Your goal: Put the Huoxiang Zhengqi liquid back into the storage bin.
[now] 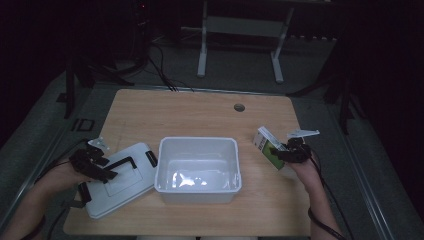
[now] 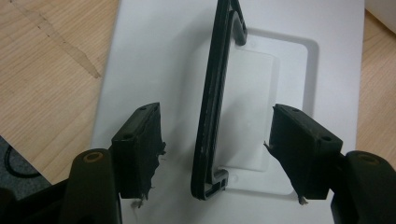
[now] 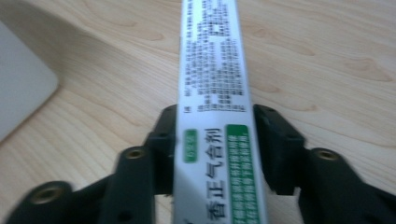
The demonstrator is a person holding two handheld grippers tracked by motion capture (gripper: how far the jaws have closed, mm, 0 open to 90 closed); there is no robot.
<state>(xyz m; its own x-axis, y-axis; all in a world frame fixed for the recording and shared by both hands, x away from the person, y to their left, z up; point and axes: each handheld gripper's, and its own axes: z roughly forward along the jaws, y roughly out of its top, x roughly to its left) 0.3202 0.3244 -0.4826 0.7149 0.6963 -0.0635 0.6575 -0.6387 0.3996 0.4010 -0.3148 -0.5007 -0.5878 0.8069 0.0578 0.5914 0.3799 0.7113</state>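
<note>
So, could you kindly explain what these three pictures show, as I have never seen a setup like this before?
There is no robot arm here. A person sits at a wooden table and holds a hand-held two-jaw gripper in each hand. The high view looks down from above; the other two pictures come from small cameras riding on the grippers, looking along their black jaws.

On the table stand an open white plastic bin and, to its left, the bin's flat white lid with a black handle.

The left gripper hangs over the lid, its jaws open on either side of the handle without touching it. The right gripper is closed on a narrow white and green carton with printed text, to the right of the bin.
</note>
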